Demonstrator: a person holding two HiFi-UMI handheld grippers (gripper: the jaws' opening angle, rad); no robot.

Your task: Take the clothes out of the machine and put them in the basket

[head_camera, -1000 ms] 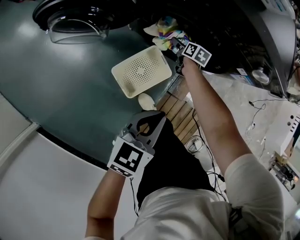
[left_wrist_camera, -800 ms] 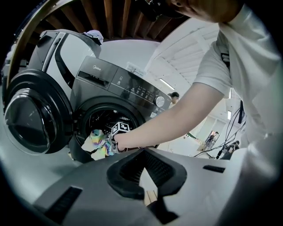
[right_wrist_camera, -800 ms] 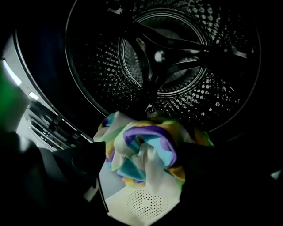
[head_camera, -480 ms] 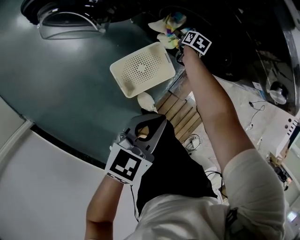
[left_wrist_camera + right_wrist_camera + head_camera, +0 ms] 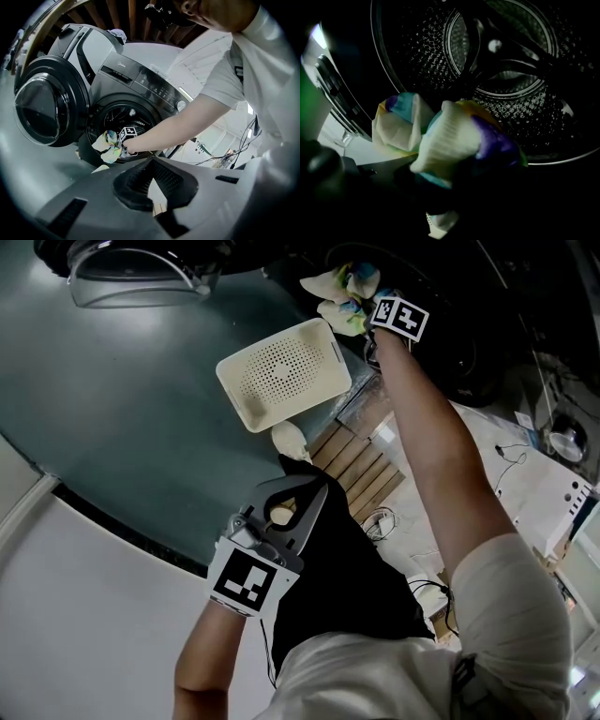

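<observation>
A multicoloured cloth (image 5: 342,298) hangs bunched at the mouth of the washing machine (image 5: 140,84), in front of its steel drum (image 5: 506,61). My right gripper (image 5: 364,313) reaches into that opening. Its jaws have just been closing with the cloth (image 5: 450,136) between them, and they now pinch it. The white perforated basket (image 5: 281,371) stands on the floor just below the opening. My left gripper (image 5: 314,491) is held low near the person's body, jaws together and nothing in them. From the left gripper view, the cloth (image 5: 107,145) shows beside the right gripper's marker cube.
The machine's round door (image 5: 44,108) is swung open to the left. A small pale object (image 5: 291,440) lies beside the basket. Wooden slats (image 5: 361,465) and loose cables (image 5: 384,521) lie on the floor to the right.
My right gripper has sunk onto the coloured cloth at the machine's mouth, and the cloth now bunches against it. My left gripper has dropped a little.
</observation>
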